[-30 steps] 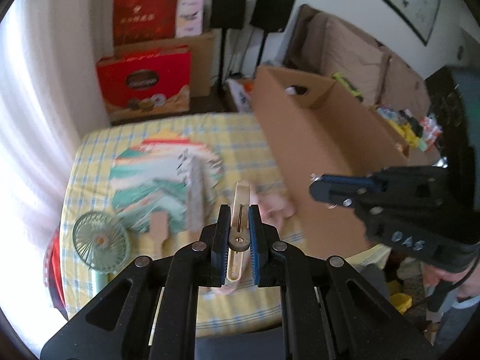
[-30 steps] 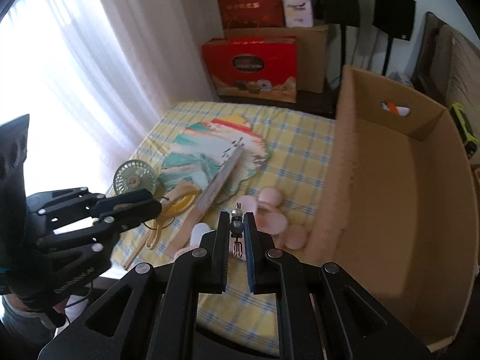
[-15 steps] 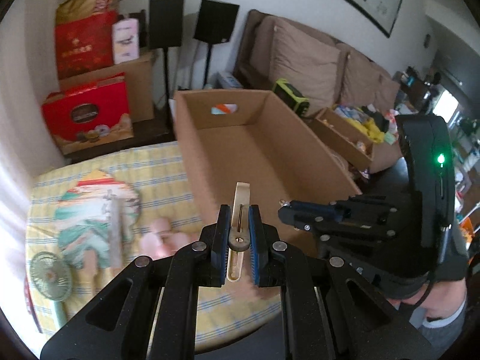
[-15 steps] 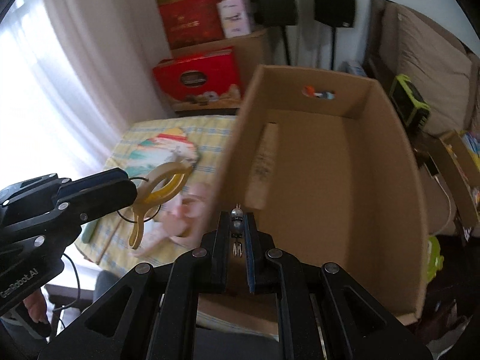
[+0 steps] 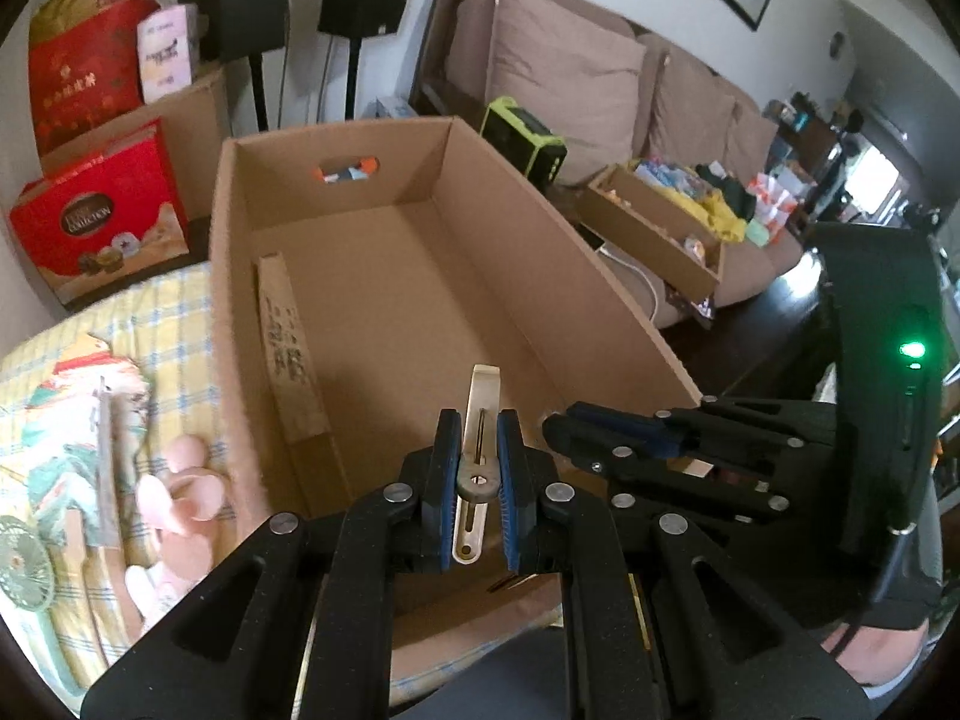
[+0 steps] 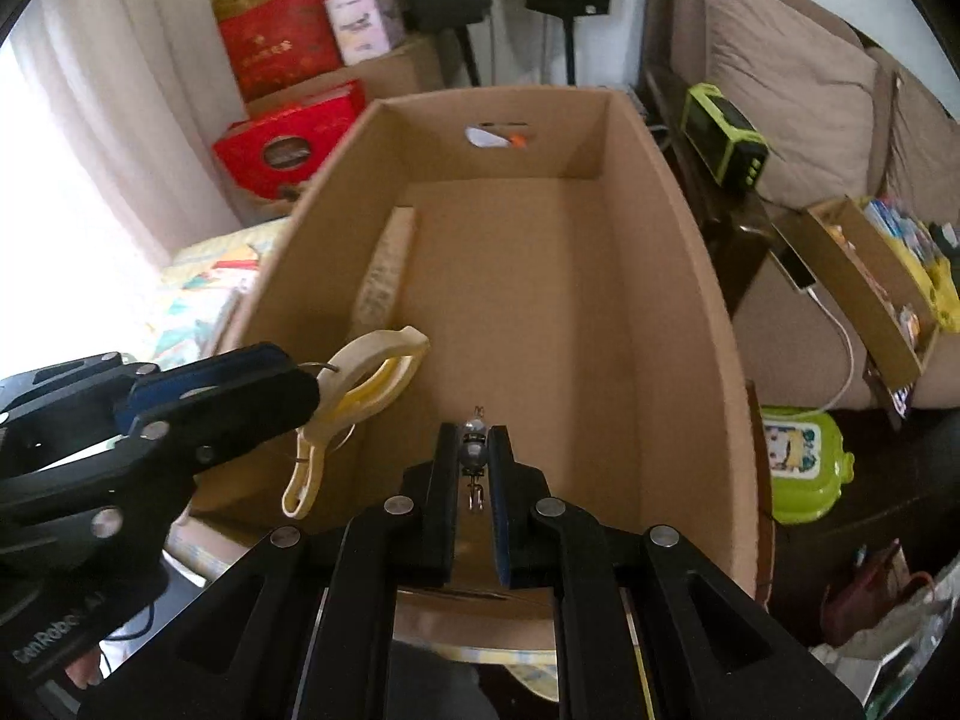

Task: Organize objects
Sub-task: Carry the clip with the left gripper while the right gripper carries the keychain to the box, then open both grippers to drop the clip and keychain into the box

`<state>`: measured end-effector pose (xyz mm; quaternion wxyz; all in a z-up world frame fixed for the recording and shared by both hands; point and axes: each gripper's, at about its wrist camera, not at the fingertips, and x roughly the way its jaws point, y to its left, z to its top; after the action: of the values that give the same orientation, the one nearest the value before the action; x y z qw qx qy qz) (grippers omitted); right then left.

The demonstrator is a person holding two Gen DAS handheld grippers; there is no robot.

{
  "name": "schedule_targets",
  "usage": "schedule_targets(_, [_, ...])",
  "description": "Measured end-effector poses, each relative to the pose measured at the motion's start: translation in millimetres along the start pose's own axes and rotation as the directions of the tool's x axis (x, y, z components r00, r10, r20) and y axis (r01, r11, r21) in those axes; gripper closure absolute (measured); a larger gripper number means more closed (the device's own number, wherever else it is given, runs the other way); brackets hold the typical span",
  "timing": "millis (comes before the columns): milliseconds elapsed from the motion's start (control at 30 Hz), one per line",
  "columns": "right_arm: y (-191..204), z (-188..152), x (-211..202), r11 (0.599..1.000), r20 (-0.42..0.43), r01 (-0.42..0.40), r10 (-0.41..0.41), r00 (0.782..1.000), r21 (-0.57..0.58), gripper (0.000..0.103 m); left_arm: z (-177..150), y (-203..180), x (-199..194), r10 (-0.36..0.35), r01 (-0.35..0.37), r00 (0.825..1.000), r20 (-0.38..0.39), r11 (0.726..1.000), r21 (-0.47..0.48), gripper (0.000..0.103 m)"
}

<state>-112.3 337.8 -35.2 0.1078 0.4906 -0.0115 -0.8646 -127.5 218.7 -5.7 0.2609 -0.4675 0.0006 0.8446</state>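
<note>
A large open cardboard box (image 5: 384, 300) stands on the table; it also fills the right wrist view (image 6: 660, 276). My left gripper (image 5: 478, 468) is shut on a cream plastic clamp (image 5: 480, 414) and holds it over the box's near end; the clamp shows from the side in the right wrist view (image 6: 360, 384). My right gripper (image 6: 474, 456) is shut on a small metal ornament with a grey bead (image 6: 474, 450), also above the box's near end, to the right of the left gripper. A long flat wooden piece (image 5: 288, 348) lies inside the box along its left wall.
On the yellow checked tablecloth (image 5: 174, 312), left of the box, lie a painted paper fan (image 5: 78, 420), pink pieces (image 5: 180, 492) and a small green fan (image 5: 24, 564). Red gift boxes (image 5: 96, 204) and speakers stand behind. A sofa (image 5: 600, 78) and another box (image 5: 654, 234) are at right.
Both grippers have swung right from over the table to above the open box, still holding the clamp and the ornament. The box interior now fills both views.
</note>
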Motion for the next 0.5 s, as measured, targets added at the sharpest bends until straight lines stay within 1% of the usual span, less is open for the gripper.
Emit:
schedule_targets(33, [-2,-1,0,1.0,-0.001,0.003,-0.003,1.0,0.005,0.092,0,0,4,-0.001,0.001,1.0,-0.004,1.0,-0.005,0.088])
schedule_targets(67, [-5,-1,1,1.0,-0.002,0.009,-0.009,1.0,0.014,0.091,-1,0,5,0.0,0.0,1.0,-0.007,1.0,-0.005,0.079])
schedule_targets(100, [-9,-2,2,1.0,-0.005,0.013,-0.013,1.0,0.024,0.091,-1,2,6,0.002,-0.002,1.0,-0.01,1.0,-0.005,0.075])
schedule_targets(133, [-11,-2,2,1.0,-0.005,0.015,-0.015,1.0,0.027,0.09,-2,3,6,0.008,-0.008,1.0,-0.007,1.0,-0.004,0.072])
schedule_targets(167, [-13,-3,1,0.999,-0.002,0.017,-0.016,1.0,0.032,0.085,-3,3,4,0.014,-0.014,1.0,-0.004,1.0,-0.004,0.071])
schedule_targets(233, [-13,-4,0,0.999,0.003,0.018,-0.018,1.0,0.034,0.081,-4,6,-2,0.037,-0.037,0.999,0.005,0.999,-0.002,0.069])
schedule_targets(333, [-12,-4,-2,0.999,0.013,0.014,-0.014,1.0,0.031,0.08,-5,13,-14,0.056,-0.056,0.998,0.024,0.998,-0.002,0.057])
schedule_targets(367, [-10,-3,-3,0.999,0.017,0.014,-0.014,1.0,0.029,0.077,-5,17,-19,0.065,-0.065,0.997,0.032,0.998,-0.006,0.051])
schedule_targets(400, [-8,-3,-4,1.0,0.022,0.017,-0.018,1.0,0.024,0.075,-5,20,-24,0.072,-0.071,0.997,0.037,0.997,-0.009,0.048])
schedule_targets(433, [-6,-2,-4,1.0,0.026,0.019,-0.019,0.999,0.02,0.07,-6,23,-28,0.077,-0.076,0.996,0.043,0.997,-0.013,0.042])
schedule_targets(467, [-3,-1,-6,1.0,0.033,0.019,-0.02,0.999,0.014,0.065,-6,28,-34,0.083,-0.083,0.995,0.05,0.996,-0.017,0.04])
schedule_targets(500, [-1,0,-7,1.0,0.038,0.018,-0.018,0.999,0.011,0.062,-7,32,-39,0.09,-0.089,0.994,0.056,0.996,-0.021,0.04])
